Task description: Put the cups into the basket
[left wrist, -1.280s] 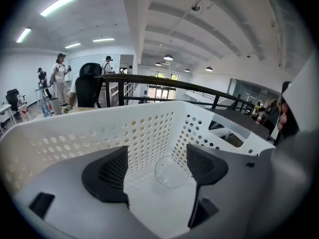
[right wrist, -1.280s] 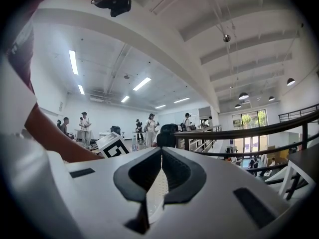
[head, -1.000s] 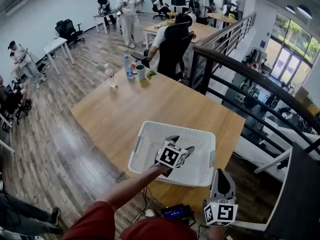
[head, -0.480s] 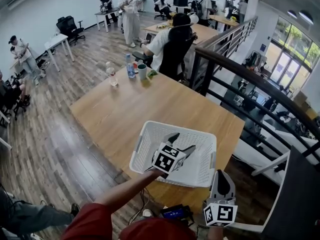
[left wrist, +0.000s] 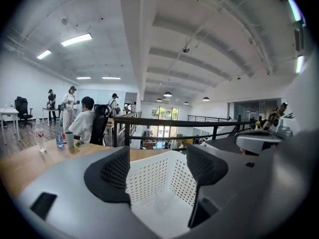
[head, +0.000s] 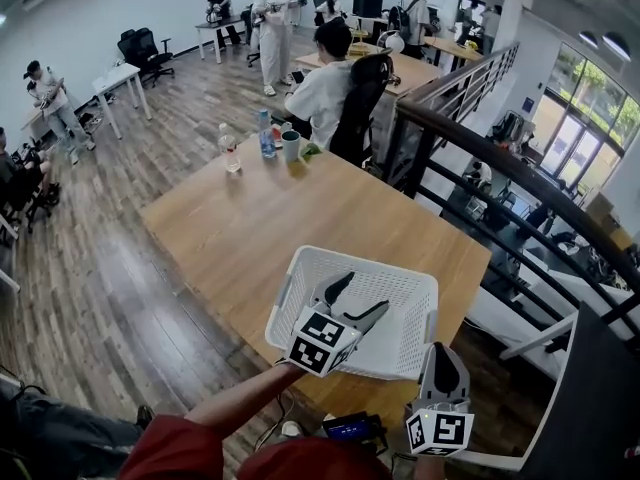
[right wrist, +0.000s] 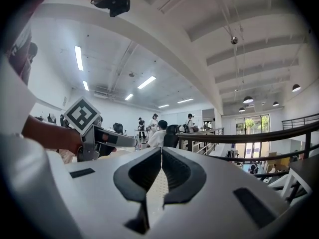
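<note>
- Open office with a wood floor, desks and several people standing or seated in the background; a dark railing [head: 520, 173] runs past the right side of the work table
- Wooden table [head: 250, 218] fills the middle of the head view, most of its top bare
- White perforated basket [head: 366, 259] sits on the near right part of the table, close to the near edge
- Left gripper [head: 362, 295] hovers over the basket's near left part, tilted, jaws pointing out across the basket interior
- Left gripper view: jaws spread wide, nothing pinched between them; basket wall and floor show through the gap
- Faint see-through shape [left wrist: 163, 199] on the basket floor, cup-like, too faint to be sure
- Right gripper [head: 440, 356] is held low, off the table's near edge, just beside the basket's near right corner, apart from it
- Right gripper view: jaws pressed together, only a thin slit between the pads, nothing in it; the left gripper's marker cube shows at that view's left
- Dark cup [head: 290, 145] stands upright at the table's far end, well apart from the basket
- Two plastic bottles stand near it: a blue-labelled bottle [head: 265, 134] just beside the cup, a clear bottle [head: 229, 151] a little further left
- Seated person [head: 322, 86] in a black chair, back to the table, just behind the cup
</note>
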A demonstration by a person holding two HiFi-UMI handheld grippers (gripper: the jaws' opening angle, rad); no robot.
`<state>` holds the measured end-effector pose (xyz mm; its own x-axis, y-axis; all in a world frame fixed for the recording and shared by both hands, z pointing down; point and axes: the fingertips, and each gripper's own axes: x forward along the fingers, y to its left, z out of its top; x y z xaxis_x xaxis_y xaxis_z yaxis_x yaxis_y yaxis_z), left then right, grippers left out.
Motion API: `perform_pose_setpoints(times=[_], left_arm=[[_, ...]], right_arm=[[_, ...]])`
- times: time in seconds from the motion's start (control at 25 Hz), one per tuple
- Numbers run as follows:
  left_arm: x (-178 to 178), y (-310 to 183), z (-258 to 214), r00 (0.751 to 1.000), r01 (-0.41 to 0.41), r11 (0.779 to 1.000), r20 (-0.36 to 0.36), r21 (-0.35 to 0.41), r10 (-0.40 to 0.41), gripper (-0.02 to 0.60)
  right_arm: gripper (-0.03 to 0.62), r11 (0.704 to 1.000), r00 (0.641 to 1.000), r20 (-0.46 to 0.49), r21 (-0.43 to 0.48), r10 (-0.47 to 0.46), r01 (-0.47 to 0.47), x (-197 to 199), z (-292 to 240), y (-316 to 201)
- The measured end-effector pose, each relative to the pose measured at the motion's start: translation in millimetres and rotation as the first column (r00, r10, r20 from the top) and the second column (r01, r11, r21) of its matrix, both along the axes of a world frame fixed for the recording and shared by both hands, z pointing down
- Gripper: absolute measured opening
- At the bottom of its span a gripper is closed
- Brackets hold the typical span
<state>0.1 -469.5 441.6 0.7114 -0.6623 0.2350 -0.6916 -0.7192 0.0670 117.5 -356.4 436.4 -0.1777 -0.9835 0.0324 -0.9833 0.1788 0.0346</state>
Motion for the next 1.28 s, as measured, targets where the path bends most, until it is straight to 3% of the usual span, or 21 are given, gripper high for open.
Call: perform_pose_setpoints(times=[0.2,0.48,0.72,1.28], left_arm=[[-18.4,9.8,-12.6,1.000,0.017,1.000,-0.023,0.015,-0.017,0.351],[-41.9,28.3,-39.4,0.997,0.064,0.993,-0.040,0.097,-0.061,0.351],[-65.0,35.5,-43.0,0.993,0.112,0.988,-0.055,0.108,-0.106,0.351],[-116.7,53.2,-52.8,0.963,0.232,0.969,-0.164,0.090,-0.215,0.350]], right_arm=[[0.012,1.000,1.000,-0.003,-0.001,-0.009,0.009,-9.4,-3.3,-2.5],[0.012,1.000,0.999,-0.012,0.004,-0.031,0.031,-20.3,-7.6,-7.0],[0.012,0.999,0.998,-0.030,0.014,-0.047,0.048,-31.6,-12.1,-7.2],[0.012,0.995,0.994,-0.051,0.034,-0.097,0.099,-53.4,-23.2,-11.0]])
